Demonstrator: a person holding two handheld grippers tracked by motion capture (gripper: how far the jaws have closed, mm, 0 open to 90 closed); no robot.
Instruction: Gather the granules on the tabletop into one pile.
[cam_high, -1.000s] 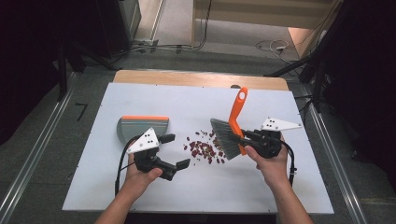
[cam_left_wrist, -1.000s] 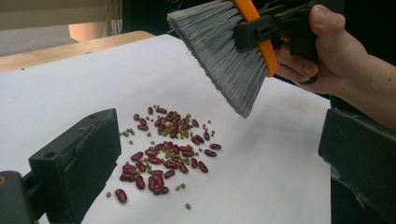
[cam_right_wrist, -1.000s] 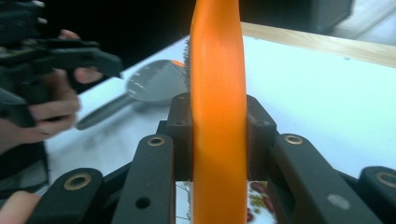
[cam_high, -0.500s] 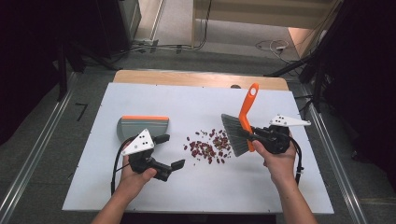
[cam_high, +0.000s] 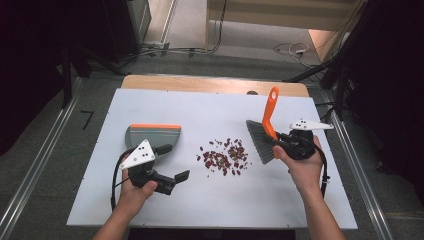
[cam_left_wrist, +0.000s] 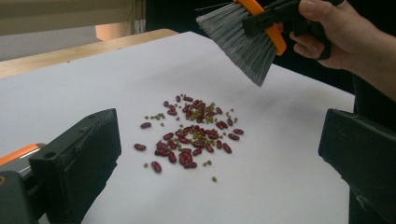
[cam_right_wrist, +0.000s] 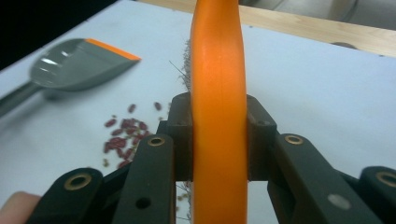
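Observation:
A small brush, orange handle (cam_high: 270, 111) up and grey bristles (cam_high: 259, 142) down, hangs tilted just right of a pile of red beans (cam_high: 223, 156) mixed with small green ones. My right gripper (cam_high: 276, 143) is shut on the handle (cam_right_wrist: 218, 93), and the bristles (cam_left_wrist: 243, 42) are clear of the board. A grey dustpan (cam_high: 152, 134) with an orange edge lies left of the beans (cam_right_wrist: 122, 135). My left gripper (cam_high: 173, 163) is open and holds nothing, in front of the dustpan (cam_right_wrist: 77, 67), its jaws pointing toward the beans (cam_left_wrist: 191, 133).
Everything lies on a white board (cam_high: 200, 107) with a wooden strip (cam_high: 210, 83) along its far edge. Metal rails (cam_high: 30, 175) run along both sides. Cables lie on the floor (cam_high: 190, 30) beyond the table.
My right gripper has carried the brush to the right, away from the beans. My left gripper has drifted a little to the left, still open.

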